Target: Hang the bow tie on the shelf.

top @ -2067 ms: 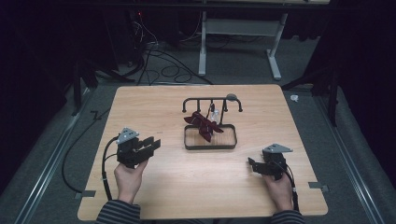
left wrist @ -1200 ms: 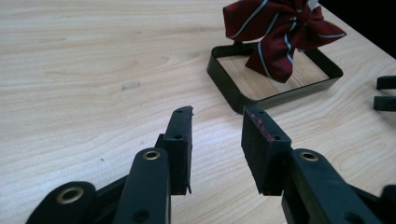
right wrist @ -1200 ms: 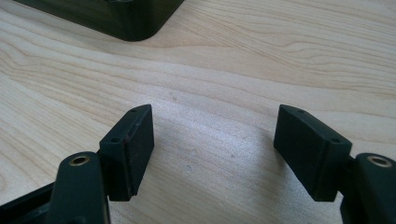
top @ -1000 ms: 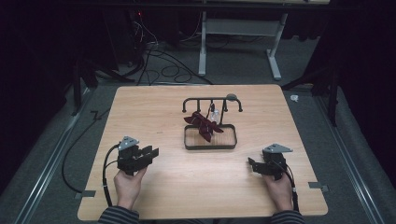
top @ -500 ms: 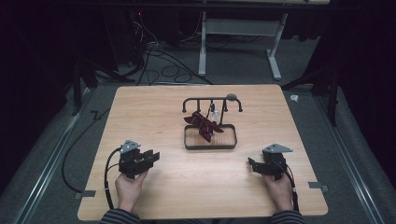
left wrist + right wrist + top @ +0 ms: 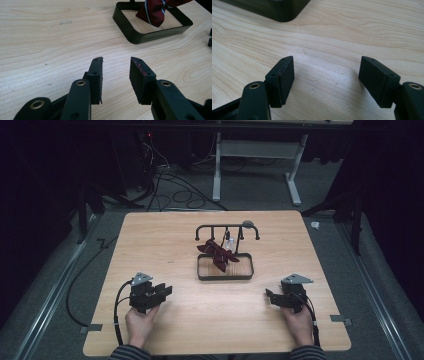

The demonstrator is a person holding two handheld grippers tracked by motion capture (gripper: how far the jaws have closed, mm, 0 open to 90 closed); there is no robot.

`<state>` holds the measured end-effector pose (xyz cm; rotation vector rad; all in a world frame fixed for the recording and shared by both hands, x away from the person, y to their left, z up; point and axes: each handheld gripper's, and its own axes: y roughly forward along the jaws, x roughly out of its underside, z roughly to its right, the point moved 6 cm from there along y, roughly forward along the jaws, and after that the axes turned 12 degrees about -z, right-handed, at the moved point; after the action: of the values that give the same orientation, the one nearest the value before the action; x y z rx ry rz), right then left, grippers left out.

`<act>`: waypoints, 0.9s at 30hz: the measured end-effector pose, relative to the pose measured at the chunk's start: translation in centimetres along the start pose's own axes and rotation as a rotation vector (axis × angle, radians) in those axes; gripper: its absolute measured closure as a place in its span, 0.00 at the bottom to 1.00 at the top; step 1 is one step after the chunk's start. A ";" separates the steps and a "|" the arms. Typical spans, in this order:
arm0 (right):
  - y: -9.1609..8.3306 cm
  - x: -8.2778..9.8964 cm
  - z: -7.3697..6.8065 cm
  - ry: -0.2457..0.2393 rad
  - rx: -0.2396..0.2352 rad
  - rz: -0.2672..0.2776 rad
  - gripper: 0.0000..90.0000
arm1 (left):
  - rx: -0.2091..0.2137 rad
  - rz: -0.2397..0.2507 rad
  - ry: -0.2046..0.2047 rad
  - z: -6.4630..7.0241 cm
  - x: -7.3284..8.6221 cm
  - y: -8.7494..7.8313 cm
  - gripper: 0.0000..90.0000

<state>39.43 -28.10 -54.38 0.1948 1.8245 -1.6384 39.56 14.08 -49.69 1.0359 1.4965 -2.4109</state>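
Necktie (image 6: 218, 254), dark red with thin stripes, hangs from a small black rack (image 6: 227, 231) into a black tray (image 6: 224, 275) a little beyond the middle of the tabletop (image 6: 165, 240). Left claw (image 6: 162, 292) rests near the front left corner, jaws spread with nothing between them. Right claw (image 6: 270, 297) sits near the front right corner, jaws spread wider, also bare. Only plain wood lies between each claw and the tray. Cables (image 6: 170, 182) and a white desk frame (image 6: 255, 162) stand on the floor past the far edge.
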 end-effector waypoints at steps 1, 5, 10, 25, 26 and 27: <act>0.0 0.0 0.0 0.000 0.000 0.000 0.33 | 0.000 0.001 -0.005 0.0 0.1 0.1 0.71; 0.0 0.0 0.0 0.000 0.000 0.000 0.33 | 0.001 -0.013 -0.001 0.1 0.3 0.4 0.70; 0.0 0.0 0.0 0.000 0.000 0.000 0.33 | -0.002 -0.019 0.000 0.0 0.5 0.6 0.70; 0.0 0.0 0.0 0.000 0.000 0.000 0.33 | -0.011 -0.042 -0.013 -0.4 1.3 1.3 0.70; 0.0 0.0 0.0 -0.001 0.000 0.000 0.33 | -0.007 -0.047 -0.013 -0.4 1.4 1.4 0.70; 0.0 0.0 0.0 0.000 0.000 0.000 0.33 | -0.007 -0.049 -0.013 -0.4 1.4 1.5 0.70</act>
<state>39.43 -28.10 -54.38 0.1945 1.8244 -1.6382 39.30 14.00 -51.75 0.9918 1.5426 -2.4378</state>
